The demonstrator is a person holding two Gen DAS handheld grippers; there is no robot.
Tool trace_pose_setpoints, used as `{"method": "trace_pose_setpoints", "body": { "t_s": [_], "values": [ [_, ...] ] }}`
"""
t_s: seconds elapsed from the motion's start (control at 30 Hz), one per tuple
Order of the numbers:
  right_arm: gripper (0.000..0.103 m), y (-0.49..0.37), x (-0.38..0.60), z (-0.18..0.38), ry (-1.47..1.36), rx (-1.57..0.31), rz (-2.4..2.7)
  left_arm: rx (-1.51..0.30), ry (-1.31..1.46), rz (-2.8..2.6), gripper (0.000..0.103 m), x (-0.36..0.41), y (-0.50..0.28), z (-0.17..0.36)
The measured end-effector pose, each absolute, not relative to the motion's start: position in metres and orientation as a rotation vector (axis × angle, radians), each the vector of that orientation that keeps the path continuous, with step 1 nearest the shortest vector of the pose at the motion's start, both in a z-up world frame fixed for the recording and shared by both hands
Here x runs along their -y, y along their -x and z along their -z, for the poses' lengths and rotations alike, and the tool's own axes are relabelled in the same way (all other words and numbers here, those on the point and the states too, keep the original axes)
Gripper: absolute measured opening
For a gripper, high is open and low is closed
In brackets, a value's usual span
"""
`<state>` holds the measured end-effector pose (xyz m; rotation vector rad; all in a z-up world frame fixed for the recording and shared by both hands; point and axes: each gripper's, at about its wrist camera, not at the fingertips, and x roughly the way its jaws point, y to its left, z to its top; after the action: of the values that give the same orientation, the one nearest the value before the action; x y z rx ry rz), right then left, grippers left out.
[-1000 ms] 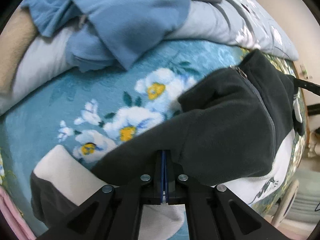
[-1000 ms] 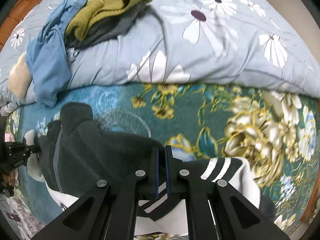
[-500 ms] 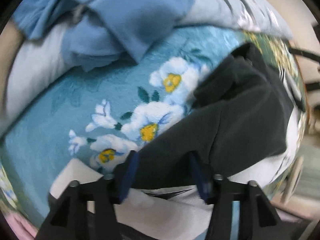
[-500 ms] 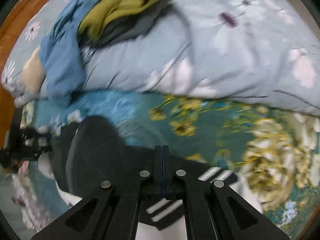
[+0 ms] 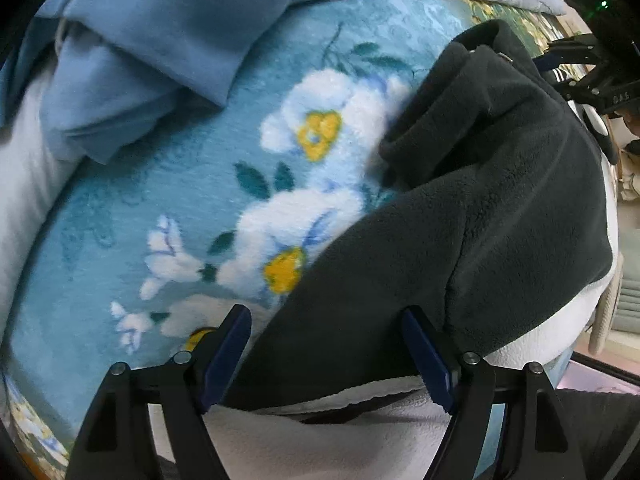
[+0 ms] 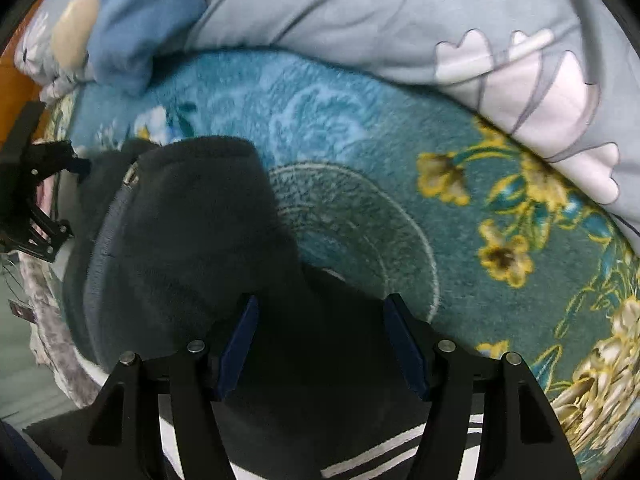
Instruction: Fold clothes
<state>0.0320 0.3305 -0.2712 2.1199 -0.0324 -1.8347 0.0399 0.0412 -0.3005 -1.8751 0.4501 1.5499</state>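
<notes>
Lying folded on blanket (image 5: 168, 208): fleece jacket (image 5: 500, 208) (grippers agape).

Bed covered by teal plush floral blanket (image 5: 168, 216). Lying directly on it: dark fleece jacket (image 5: 500, 208), folded over, white lining showing at its near edge; grey-blue flowered quilt (image 6: 400, 20) bunched along the far side; light blue garment (image 5: 160, 32) heaped at the far left.
</notes>
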Motion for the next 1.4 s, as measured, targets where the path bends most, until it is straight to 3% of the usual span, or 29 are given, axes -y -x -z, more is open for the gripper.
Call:
{"method": "trace_pose_setpoints", "body": {
  "t_s": [0.03, 0.1, 0.13, 0.17, 0.2, 0.23, 0.27, 0.43, 0.6, 0.8, 0.9, 1.1, 1.33, 1.4],
  "values": [
    [0.066, -0.035, -0.329, 0.269, -2.123, 0.042, 1.848, -0.425, 1.885, -1.554, 0.075, -0.04, -0.04, 0.301],
    [0.054, -0.042, -0.329, 0.261, -2.119, 0.084, 1.892, -0.376, 1.901, -1.576, 0.067, -0.038, -0.04, 0.301],
    [0.037, -0.046, -0.33, 0.257, -2.116, 0.105, 1.914, -0.363, 1.904, -1.595, 0.062, -0.037, -0.04, 0.3],
    [0.026, -0.049, -0.33, 0.253, -2.113, 0.127, 1.936, -0.349, 1.905, -1.609, 0.054, -0.037, -0.04, 0.299],
    [0.022, -0.053, -0.33, 0.248, -2.11, 0.149, 1.958, -0.335, 1.908, -1.619, 0.049, -0.037, -0.041, 0.299],
    [0.009, -0.056, -0.33, 0.244, -2.107, 0.171, 1.98, -0.327, 1.913, -1.633, 0.037, -0.038, -0.042, 0.298],
    [0.008, -0.06, -0.331, 0.24, -2.104, 0.193, 2.002, -0.323, 1.919, -1.649, 0.026, -0.038, -0.043, 0.297],
    [0.005, -0.078, -0.332, 0.219, -2.081, 0.305, 2.11, -0.272, 1.918, -1.788, 0.016, -0.038, -0.051, 0.282],
    [0.005, -0.1, -0.346, 0.164, -1.946, 0.421, 2.323, -0.155, 1.848, -1.997, 0.014, -0.029, -0.05, 0.239],
    [0.004, -0.067, -0.367, 0.117, -1.801, 0.325, 2.489, -0.135, 1.611, -2.184, 0.011, -0.047, -0.003, 0.175],
    [0.004, -0.038, -0.379, 0.118, -1.778, 0.311, 2.552, -0.177, 1.551, -2.215, 0.011, -0.06, 0.031, 0.166],
    [0.005, -0.01, -0.391, 0.163, -1.922, 0.37, 2.526, -0.084, 1.669, -2.158, 0.012, -0.062, 0.062, 0.185],
    [0.012, -0.021, -0.378, 0.164, -1.92, 0.273, 2.541, 0.301, 1.683, -2.199, 0.026, -0.004, 0.03, 0.18],
    [0.026, -0.028, -0.377, 0.153, -1.886, 0.274, 2.576, 0.485, 1.675, -2.235, 0.045, 0.027, 0.017, 0.172]
  ]
}}
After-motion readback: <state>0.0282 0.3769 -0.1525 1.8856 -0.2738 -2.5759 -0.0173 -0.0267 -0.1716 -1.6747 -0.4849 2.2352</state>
